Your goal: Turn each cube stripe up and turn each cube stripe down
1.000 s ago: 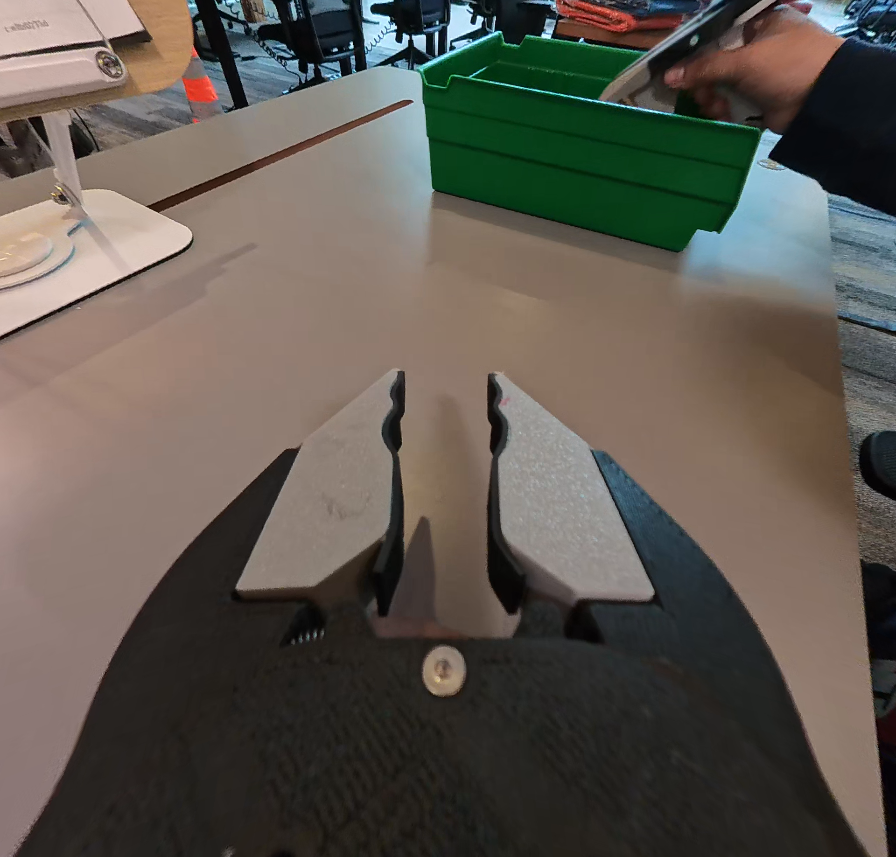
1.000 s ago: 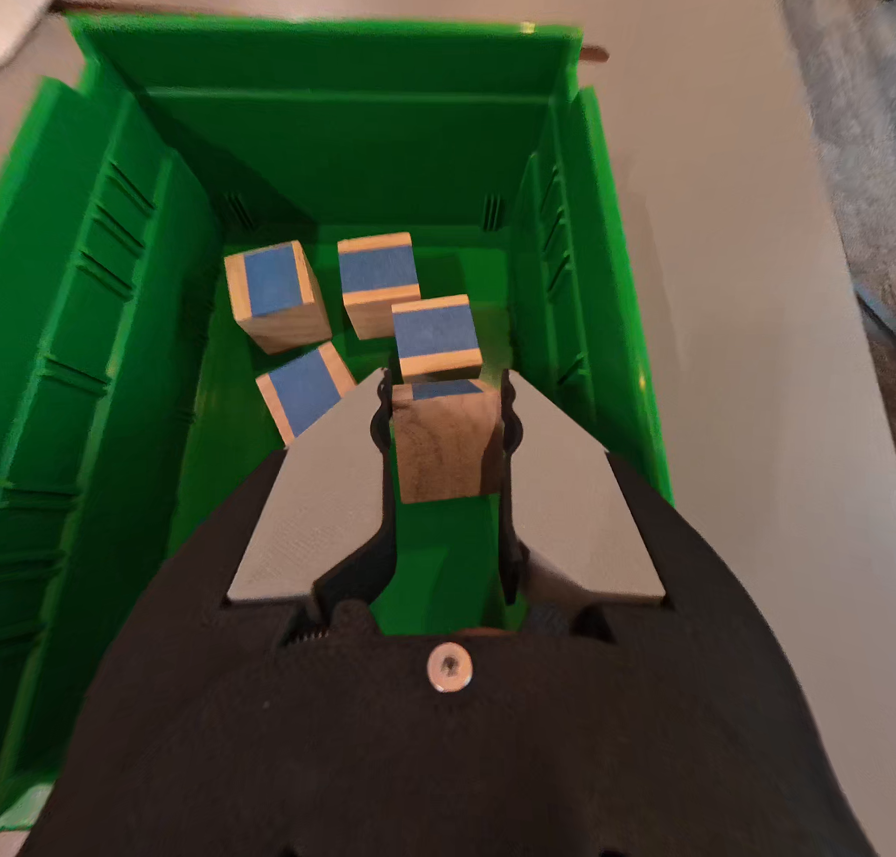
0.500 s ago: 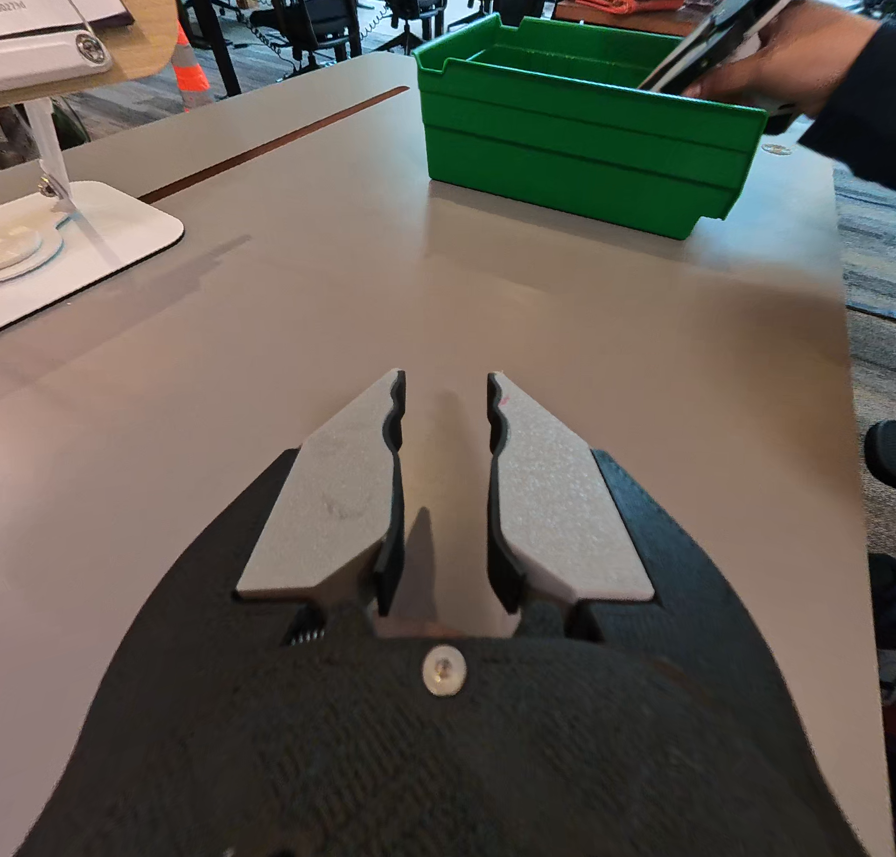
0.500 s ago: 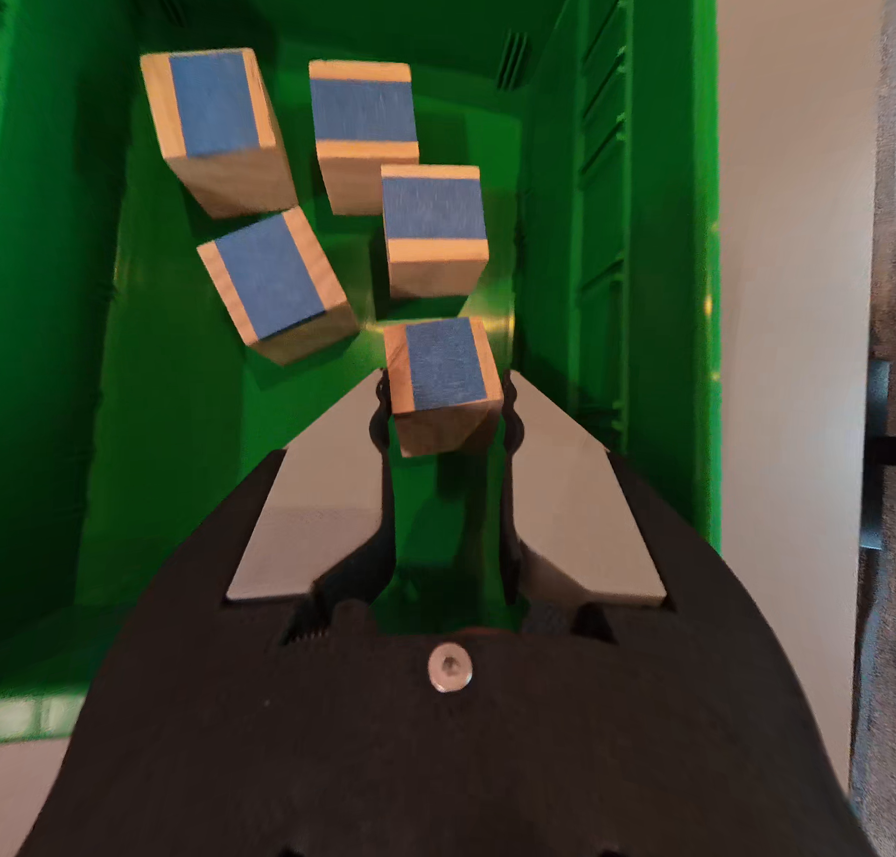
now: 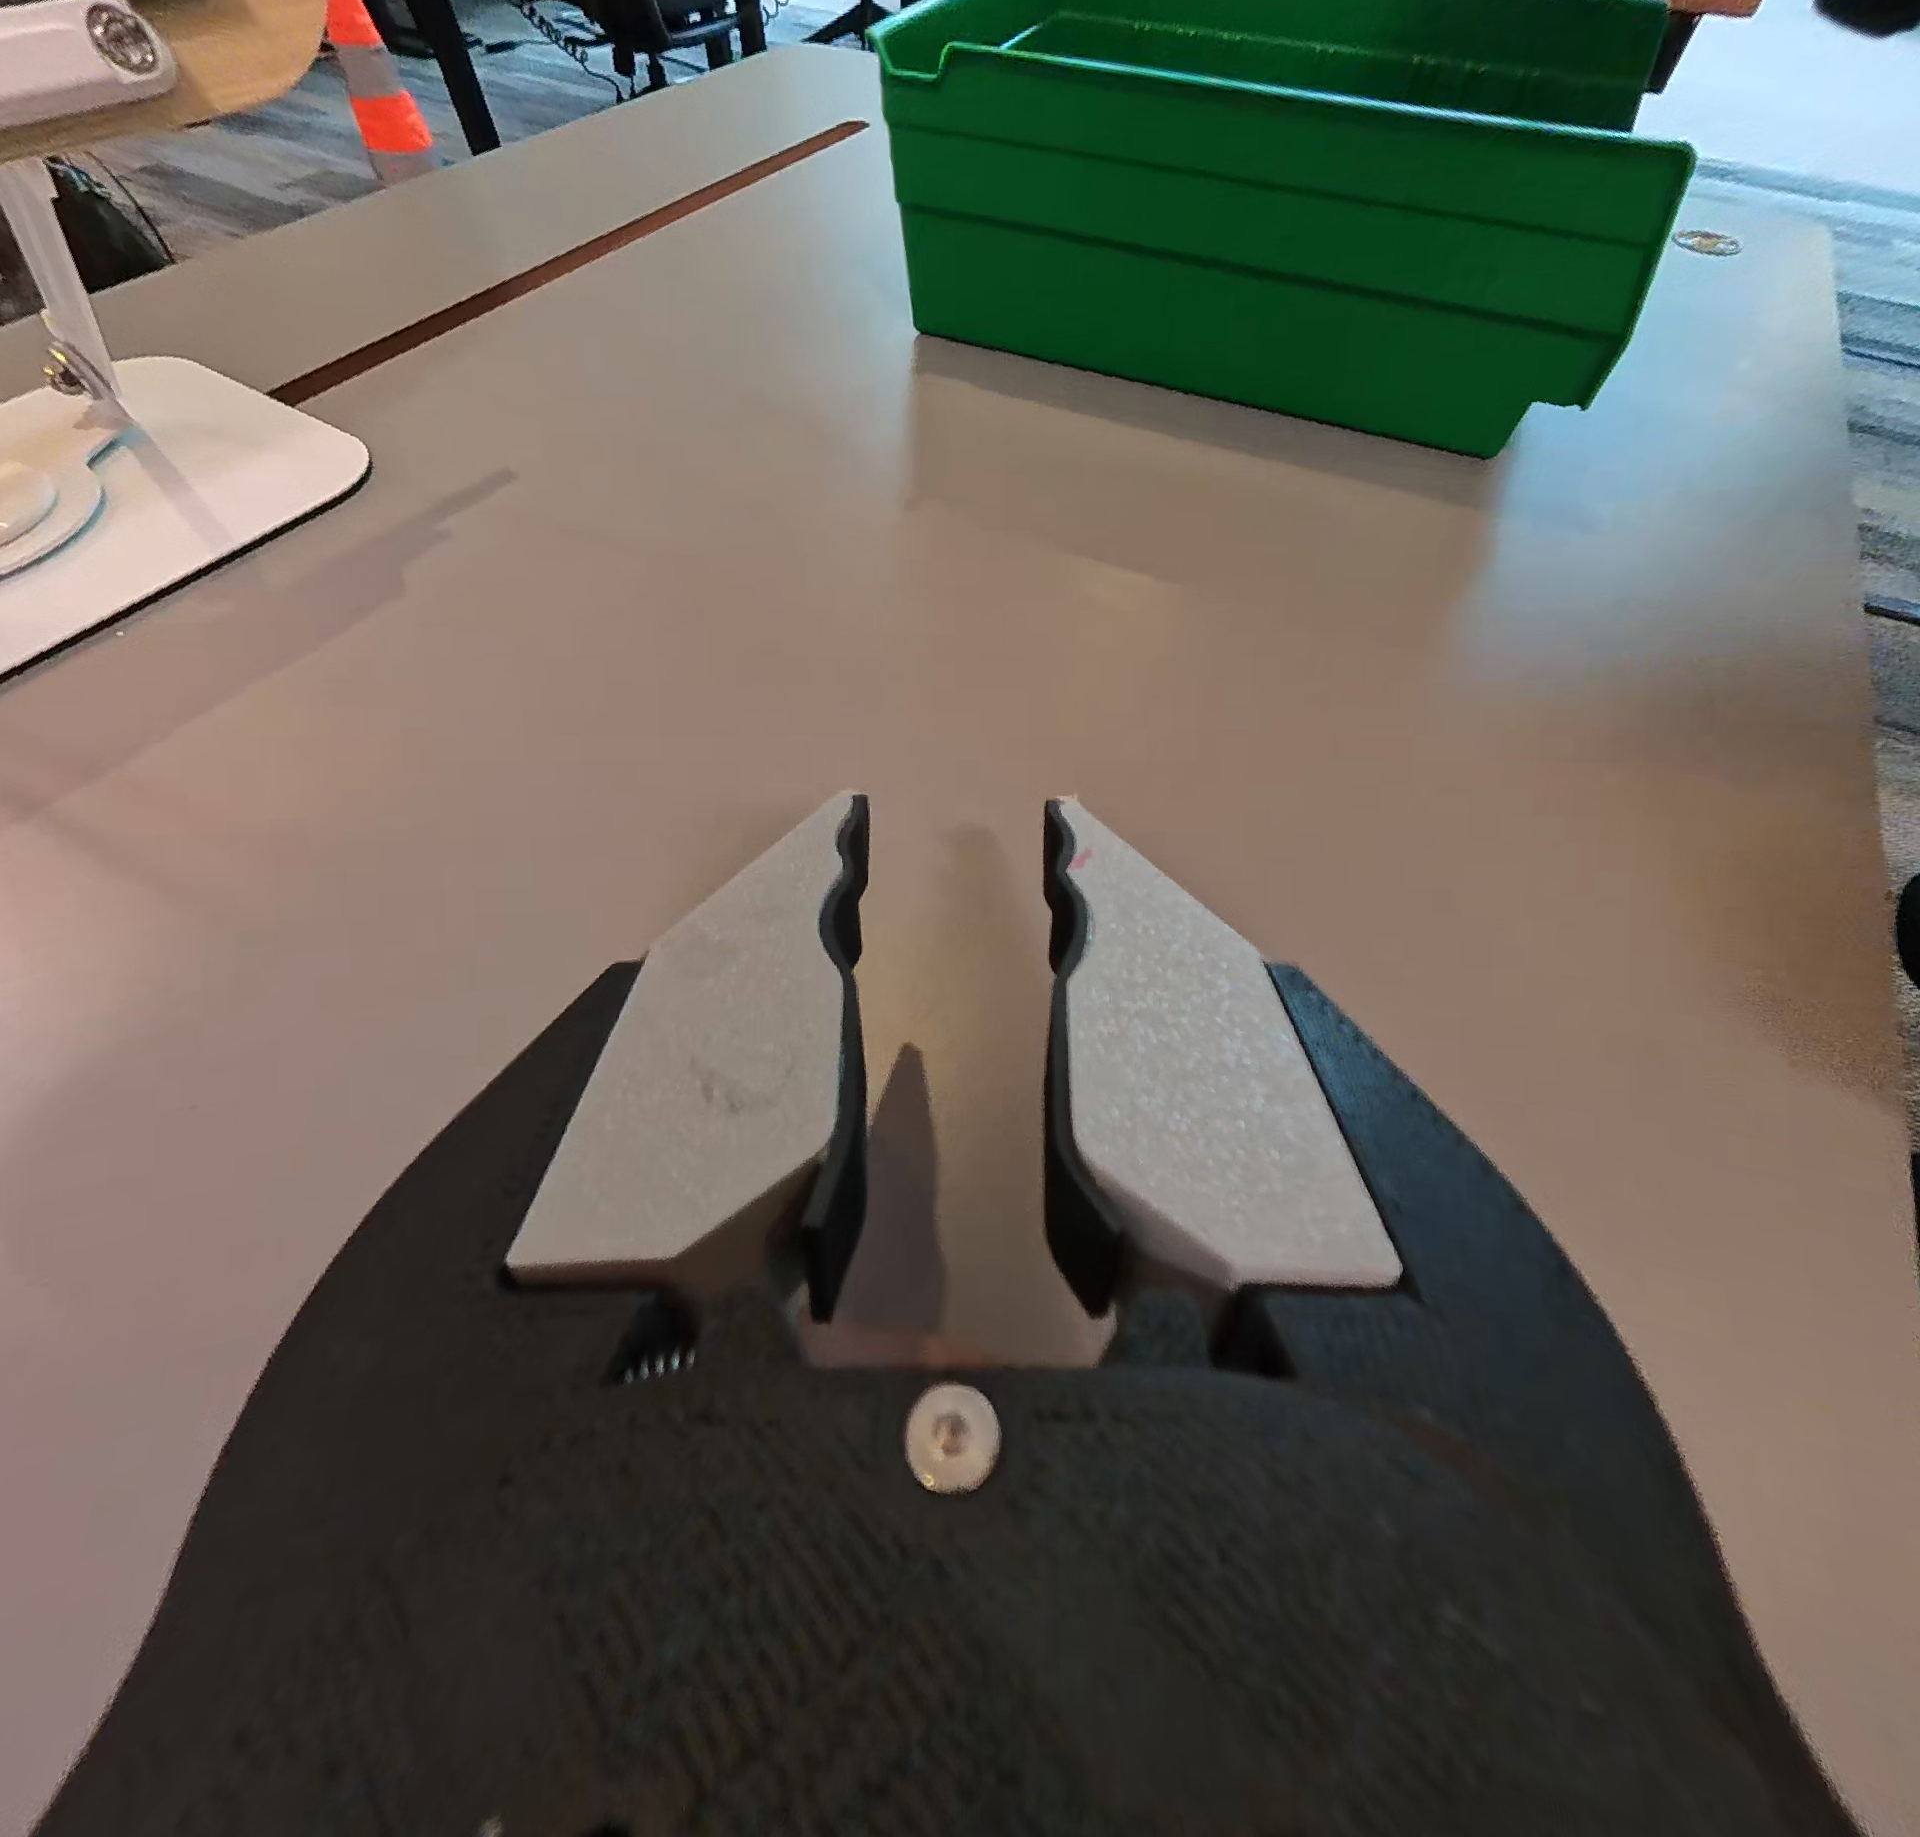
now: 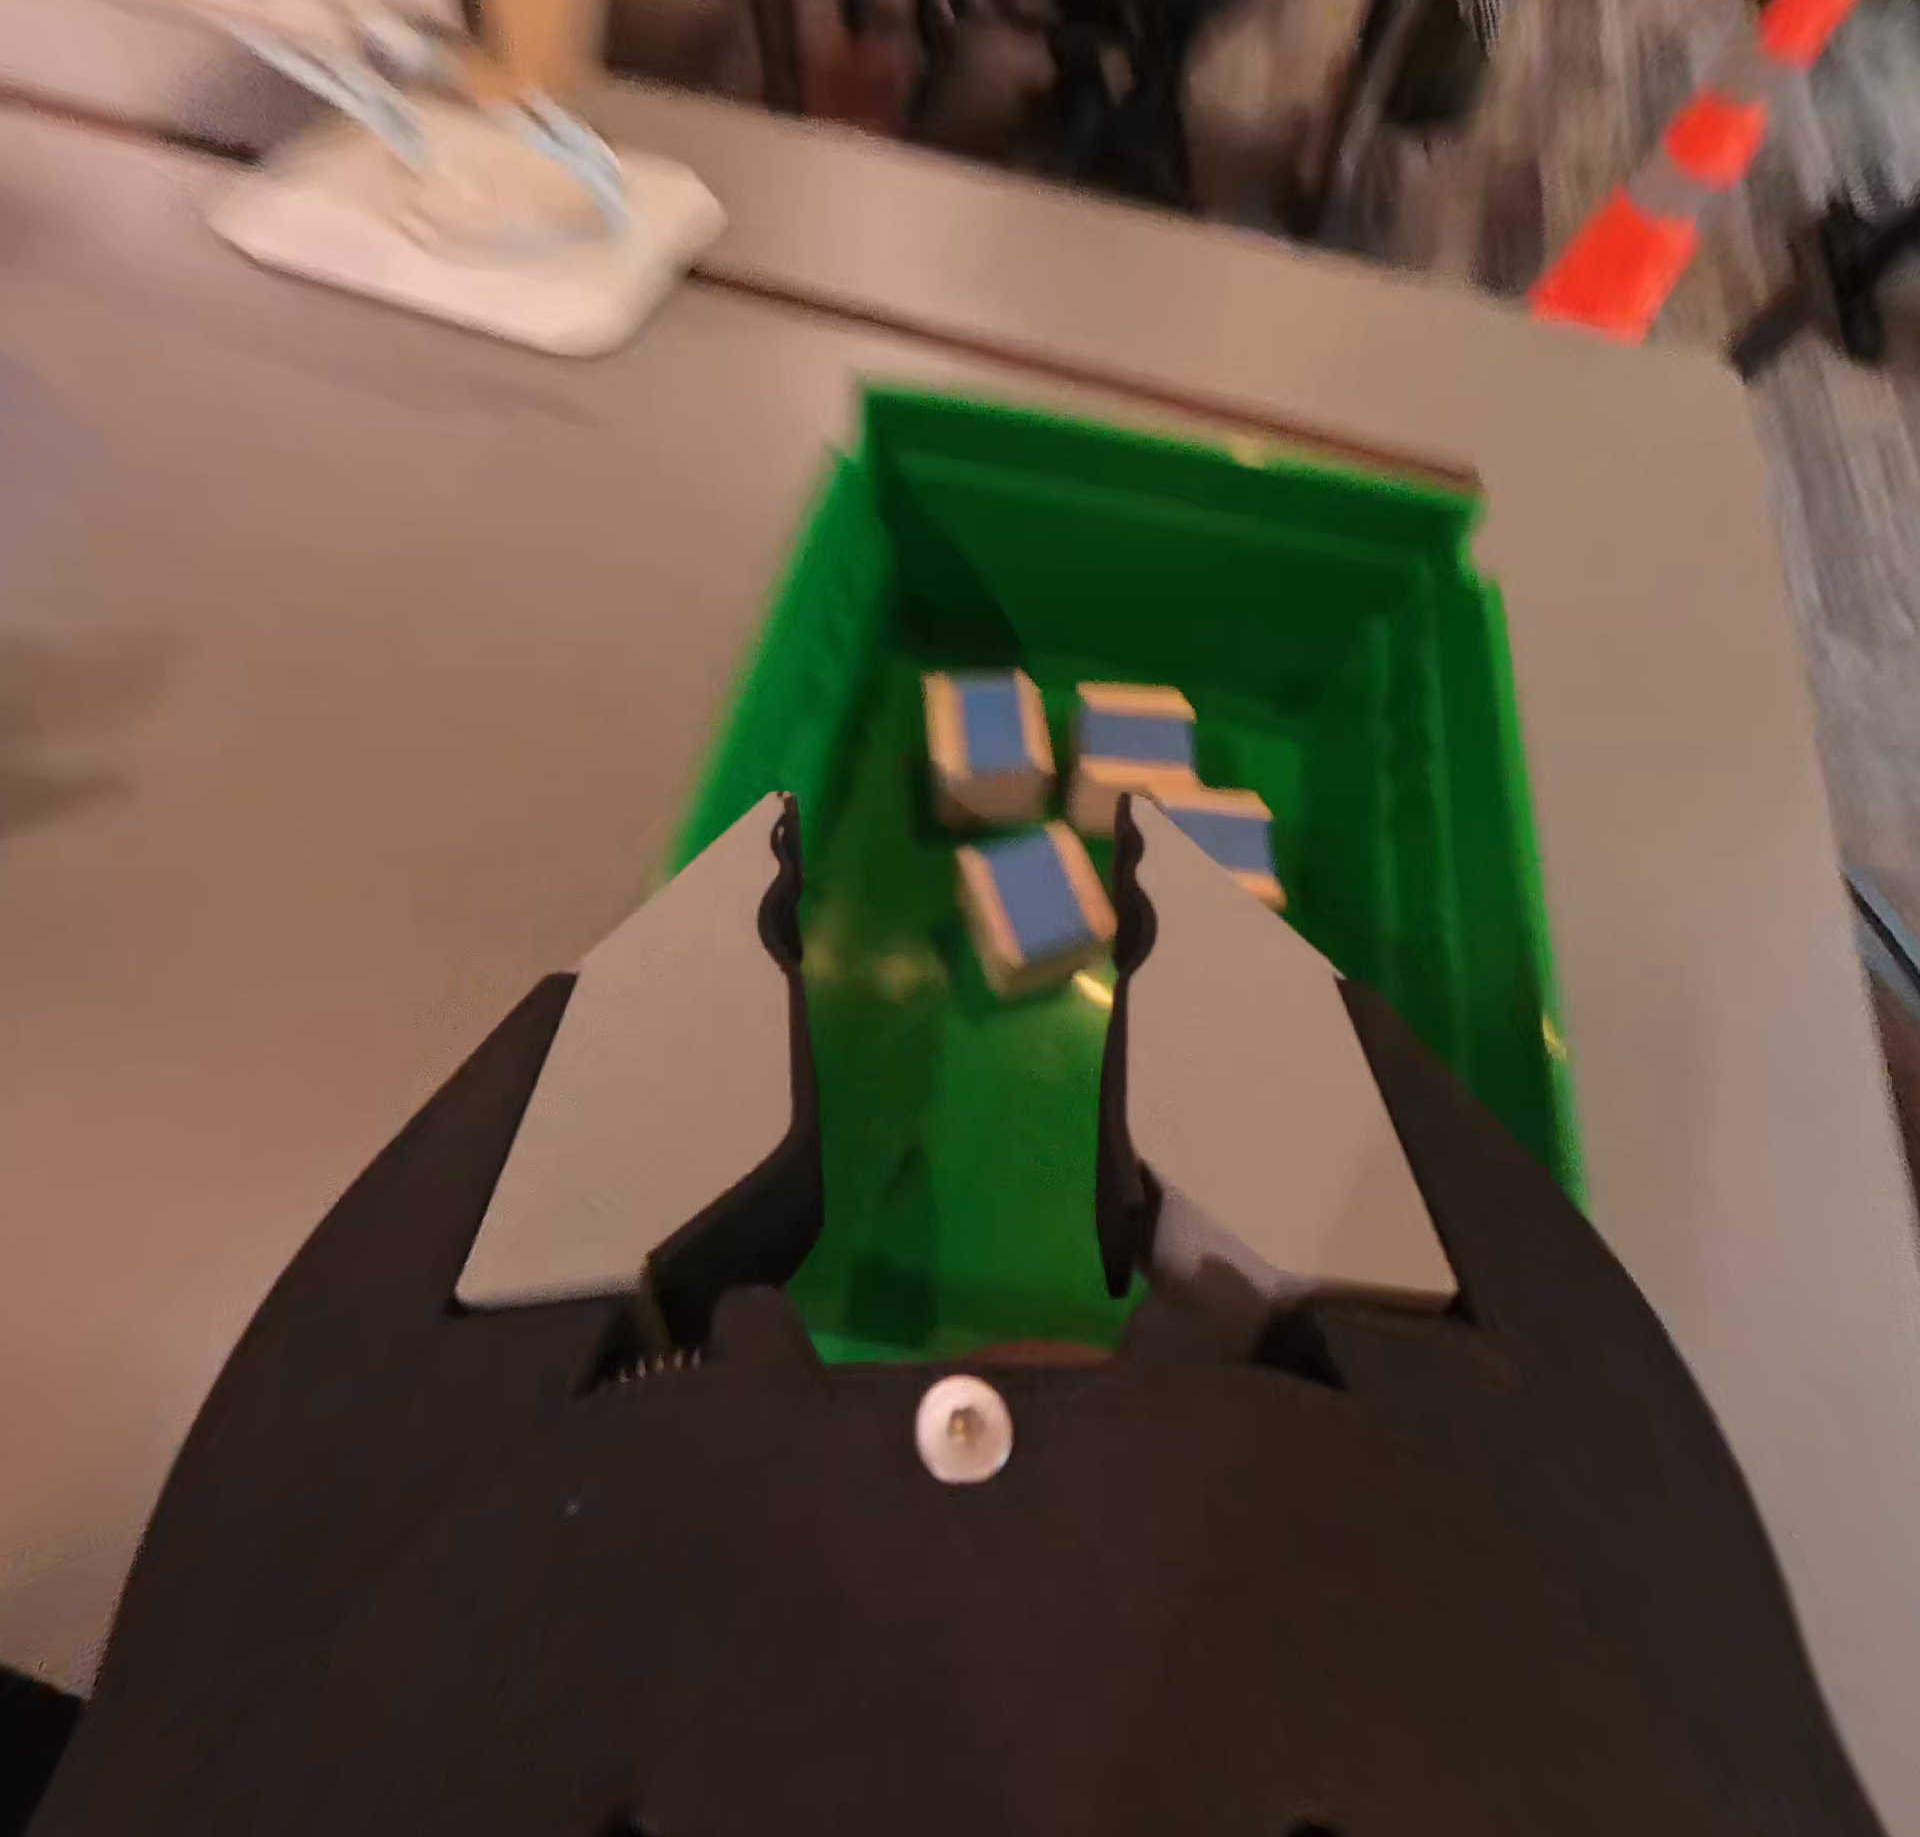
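Note:
Several wooden cubes with blue stripes facing up lie in the green bin point(image 6: 1455, 852): one point(image 6: 987, 748) at the back left, one point(image 6: 1132, 743) beside it, one point(image 6: 1039, 904) nearer. Another cube point(image 6: 1231, 842) is partly hidden behind my right finger. My right gripper point(image 6: 954, 811) is open and empty, high above the bin's near end; this view is blurred. My left gripper point(image 5: 951, 811) is open and empty, low over the grey table, well short of the bin point(image 5: 1247, 260). The cubes are hidden by the bin wall in the left wrist view.
A white stand base point(image 5: 156, 478) sits at the table's left and also shows in the right wrist view point(image 6: 468, 229). A dark seam point(image 5: 571, 260) crosses the table. An orange cone point(image 5: 379, 94) and chairs stand beyond. The table's right edge point(image 5: 1860, 644) is close to the bin.
My right gripper let go of the cube it held in the bin, opened wider and pulled up and back. The hand over the bin has left the left wrist view. My left gripper barely moved.

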